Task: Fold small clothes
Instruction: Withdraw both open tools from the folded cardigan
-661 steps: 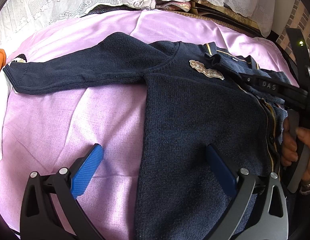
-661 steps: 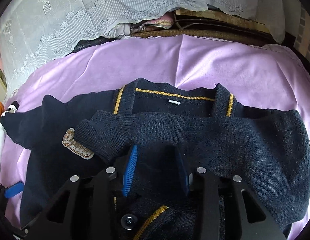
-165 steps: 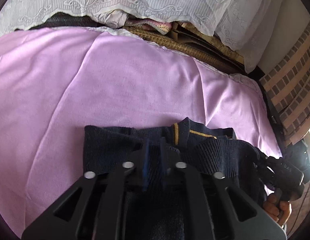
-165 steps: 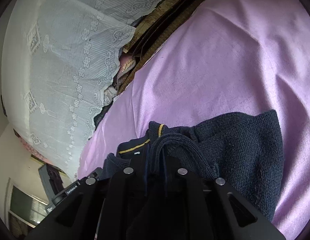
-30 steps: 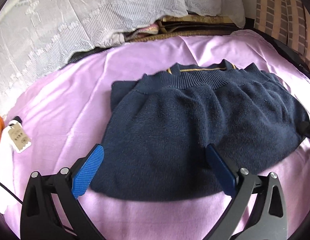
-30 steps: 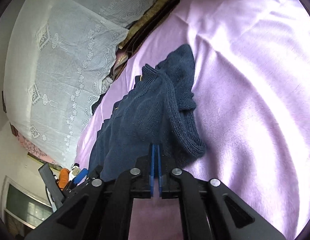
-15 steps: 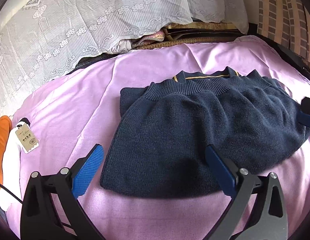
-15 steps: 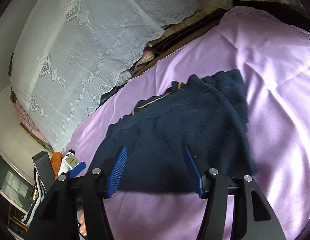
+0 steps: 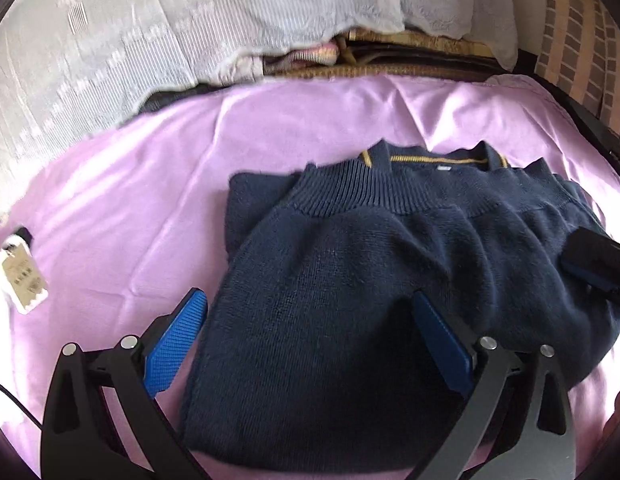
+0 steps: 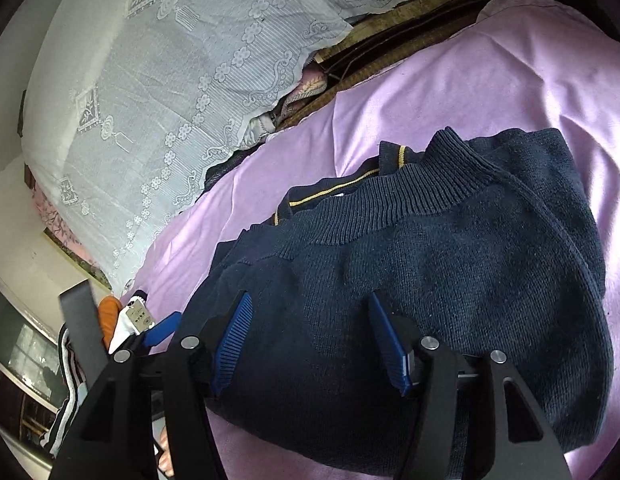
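A navy knit sweater (image 9: 370, 248) lies folded on the lilac sheet (image 9: 149, 184), its ribbed hem brought up to the yellow-striped collar (image 9: 434, 159). My left gripper (image 9: 305, 300) hovers open over the sweater's near left part, with nothing pinched. One finger of my right gripper (image 9: 590, 264) shows over the sweater's right side. In the right wrist view the right gripper (image 10: 310, 300) stands open just above the sweater (image 10: 470, 260), pads not pressing it. A blue pad of the left gripper (image 10: 161, 330) shows at the left.
White lace cloth (image 9: 189, 20) and a woven mat (image 9: 410, 44) lie at the far edge, a brick wall (image 9: 582, 40) at the right. A white garment with a paper tag (image 9: 23, 276) and an orange one (image 10: 107, 312) lie at the sheet's left.
The right gripper went from shut to open, rolled more upright and came over the sweater's right part. The left gripper moved closer over the sweater. The sweater lies as before.
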